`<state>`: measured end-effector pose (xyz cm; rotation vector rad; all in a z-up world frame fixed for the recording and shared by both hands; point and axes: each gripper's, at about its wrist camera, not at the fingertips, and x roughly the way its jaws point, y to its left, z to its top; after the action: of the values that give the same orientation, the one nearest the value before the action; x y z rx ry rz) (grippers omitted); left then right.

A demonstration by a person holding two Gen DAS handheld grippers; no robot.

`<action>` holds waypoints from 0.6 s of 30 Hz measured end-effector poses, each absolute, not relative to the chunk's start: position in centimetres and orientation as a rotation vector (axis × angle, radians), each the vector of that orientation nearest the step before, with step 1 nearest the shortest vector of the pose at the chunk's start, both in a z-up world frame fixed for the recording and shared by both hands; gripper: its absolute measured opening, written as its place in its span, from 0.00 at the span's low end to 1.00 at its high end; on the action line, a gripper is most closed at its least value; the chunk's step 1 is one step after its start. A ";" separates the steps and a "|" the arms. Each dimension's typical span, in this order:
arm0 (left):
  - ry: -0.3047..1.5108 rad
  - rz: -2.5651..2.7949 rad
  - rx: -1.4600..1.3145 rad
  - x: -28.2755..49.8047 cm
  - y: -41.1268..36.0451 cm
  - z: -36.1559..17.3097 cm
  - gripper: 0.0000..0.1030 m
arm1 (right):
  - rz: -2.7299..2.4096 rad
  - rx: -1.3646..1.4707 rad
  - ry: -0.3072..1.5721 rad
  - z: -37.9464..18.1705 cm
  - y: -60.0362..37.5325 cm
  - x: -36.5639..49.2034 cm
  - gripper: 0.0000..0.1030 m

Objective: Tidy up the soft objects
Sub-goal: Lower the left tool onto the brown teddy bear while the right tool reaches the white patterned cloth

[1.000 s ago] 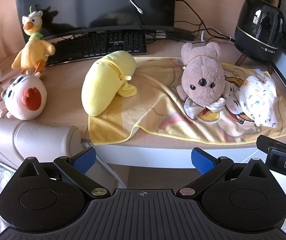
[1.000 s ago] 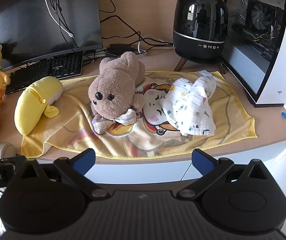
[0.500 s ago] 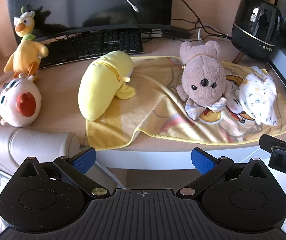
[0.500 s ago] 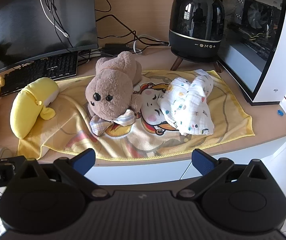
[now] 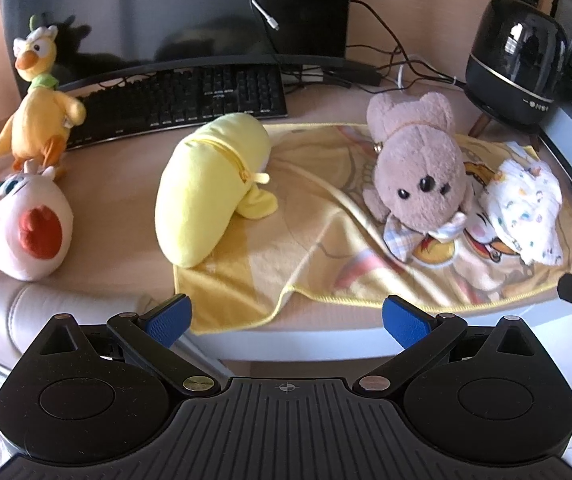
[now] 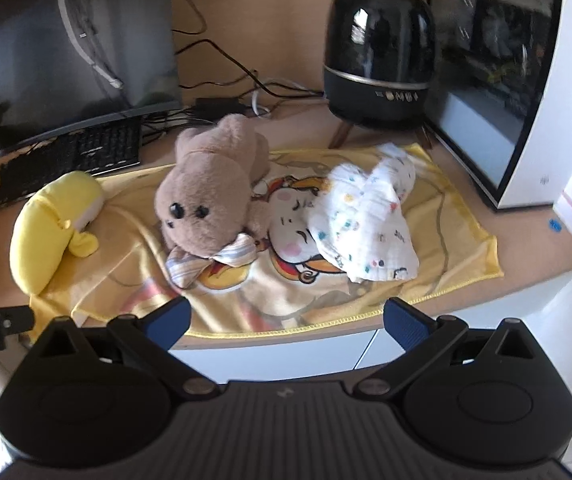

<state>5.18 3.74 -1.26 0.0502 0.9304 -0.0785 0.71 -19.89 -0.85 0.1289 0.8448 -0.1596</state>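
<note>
- The left gripper (image 5: 286, 318) hangs released before the desk (image 5: 117, 176) edge, nothing between its blue pads.
- At ten o'clock, bare desk separates the round white plush (image 5: 25, 228) from the yellow banana plush (image 5: 205, 188), which rests on the yellow blanket (image 5: 310, 240), whose hem overhangs the edge.
- At one o'clock, the brown teddy (image 6: 209, 196) lies face-forward, touching the crumpled white cloth (image 6: 366, 228).
- The right gripper (image 6: 286, 316) is also released, empty.

Both grippers are closer to the desk (image 5: 318, 108) than a second ago. The left gripper (image 5: 286, 316) now sits just short of the yellow blanket (image 5: 286, 240) at its near hem, and the right gripper (image 6: 286, 314) reaches that hem too. The teddy bear (image 6: 209, 196) and the white cloth (image 6: 366, 232) look larger in the right view.
</note>
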 end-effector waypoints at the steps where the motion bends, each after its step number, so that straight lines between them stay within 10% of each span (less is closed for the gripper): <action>1: 0.931 -0.076 0.049 5.5 3.8 -1.4 1.00 | -0.152 0.150 0.860 -1.2 -20.5 1.1 1.00; 18: 0.975 -0.041 0.044 13.7 -1.9 -1.7 1.00 | -0.190 0.121 0.815 -3.2 -32.3 12.1 0.88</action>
<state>13.71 -1.90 -1.75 0.0441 0.9749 -0.0405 12.13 -32.26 -3.20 0.1205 0.8153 -0.1901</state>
